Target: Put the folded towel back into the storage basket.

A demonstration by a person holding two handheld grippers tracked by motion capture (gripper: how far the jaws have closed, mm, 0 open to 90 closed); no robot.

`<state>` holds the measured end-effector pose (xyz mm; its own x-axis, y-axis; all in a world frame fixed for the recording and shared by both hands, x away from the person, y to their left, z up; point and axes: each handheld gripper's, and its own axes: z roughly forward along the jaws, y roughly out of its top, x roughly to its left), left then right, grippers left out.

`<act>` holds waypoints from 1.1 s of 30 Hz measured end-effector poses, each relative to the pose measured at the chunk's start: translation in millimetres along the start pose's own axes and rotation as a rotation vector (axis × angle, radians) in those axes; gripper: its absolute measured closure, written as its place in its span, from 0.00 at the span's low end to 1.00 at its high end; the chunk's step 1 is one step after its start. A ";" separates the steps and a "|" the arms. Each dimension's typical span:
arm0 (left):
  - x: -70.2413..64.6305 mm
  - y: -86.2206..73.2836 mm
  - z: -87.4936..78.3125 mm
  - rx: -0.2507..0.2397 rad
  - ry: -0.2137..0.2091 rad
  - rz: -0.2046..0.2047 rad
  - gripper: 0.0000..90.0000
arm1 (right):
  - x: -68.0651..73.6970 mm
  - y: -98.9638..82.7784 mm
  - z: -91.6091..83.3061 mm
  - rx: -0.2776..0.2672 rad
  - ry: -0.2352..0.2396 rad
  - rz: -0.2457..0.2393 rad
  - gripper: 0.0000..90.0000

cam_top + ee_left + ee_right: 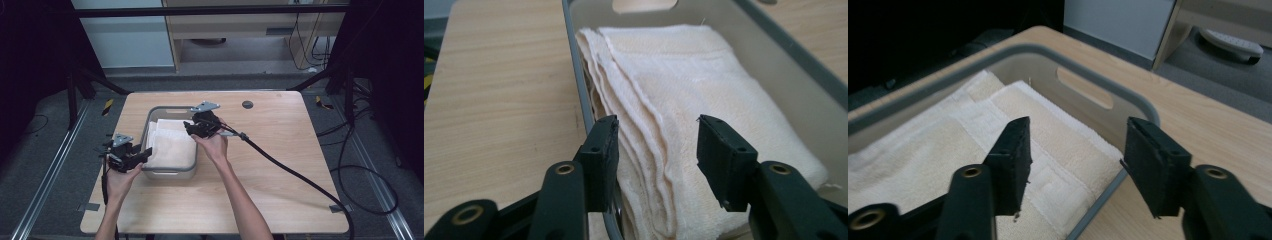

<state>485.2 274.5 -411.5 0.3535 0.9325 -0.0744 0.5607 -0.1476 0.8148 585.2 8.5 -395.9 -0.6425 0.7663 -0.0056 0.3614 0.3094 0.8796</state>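
Black ribbed jaws of the left gripper (pixel 656 150) stand parted in the left gripper view, with nothing pressed between them; the left jaw sits over the near left wall of the grey plastic bin (pixel 574 65), the right jaw hangs above the folded cream terry towel (pixel 684 85) lying inside it. Layered edges of the towel run along the bin's left wall, and the cloth touches neither pad.

Seen from its own camera, the right gripper (pixel 1075 160) also has its jaws apart and empty. Its left jaw hovers over the towel (pixel 948 140), its right jaw over the bin's rounded corner (pixel 1143 107), next to the oval handle slot in the bin's end wall.

From the high view, the bin (pixel 148 131) rests on the light wooden table (pixel 280 165), left of its middle and closer to the far edge than the near one, with the towel (pixel 170 145) filling its floor. The left gripper (pixel 145 152) is held at the bin's near left corner, the right gripper (pixel 192 127) over its far right side, a black cable (pixel 300 177) trailing toward the table's near right corner.
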 end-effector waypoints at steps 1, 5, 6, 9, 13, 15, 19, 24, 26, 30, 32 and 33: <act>0.0 0.0 0.0 0.000 0.000 0.000 0.55 | 0.0 0.0 0.0 0.000 0.000 0.000 0.47; -2.9 4.6 -11.8 -0.057 -0.011 0.020 0.50 | -6.8 5.8 -24.4 -0.054 -0.006 0.010 0.34; -4.1 5.2 -13.6 -0.068 -0.011 0.025 0.49 | -8.3 6.0 -29.9 -0.062 -0.008 0.013 0.33; -7.0 6.7 -17.7 -0.089 -0.023 0.043 0.43 | -14.4 5.2 -46.9 -0.077 -0.009 0.007 0.29; -8.7 7.6 -19.3 -0.107 -0.033 0.042 0.37 | -25.2 -0.6 -72.0 -0.094 -0.016 0.014 0.26; -9.5 7.7 -19.3 -0.109 -0.040 0.050 0.34 | -31.4 -5.8 -84.8 -0.103 -0.025 0.021 0.25; -9.9 6.3 -20.0 -0.112 -0.039 0.066 0.32 | -40.1 -15.8 -103.5 -0.109 -0.023 0.035 0.23; -7.7 -3.0 -24.3 -0.111 -0.039 0.075 0.30 | -57.1 -39.1 -137.3 -0.108 -0.045 0.039 0.19; -6.8 -8.1 -27.1 -0.107 -0.033 0.085 0.30 | -63.1 -48.0 -147.8 -0.108 -0.050 0.043 0.19; -1.2 -18.7 -36.5 -0.118 -0.027 0.085 0.30 | -75.9 -69.8 -168.3 -0.097 -0.072 0.054 0.18; 2.1 -23.2 -43.1 -0.129 -0.023 0.075 0.30 | -83.0 -82.9 -178.2 -0.089 -0.087 0.070 0.18; 2.1 -23.2 -43.1 -0.129 -0.023 0.075 0.30 | -86.5 -89.8 -183.4 -0.086 -0.093 0.078 0.18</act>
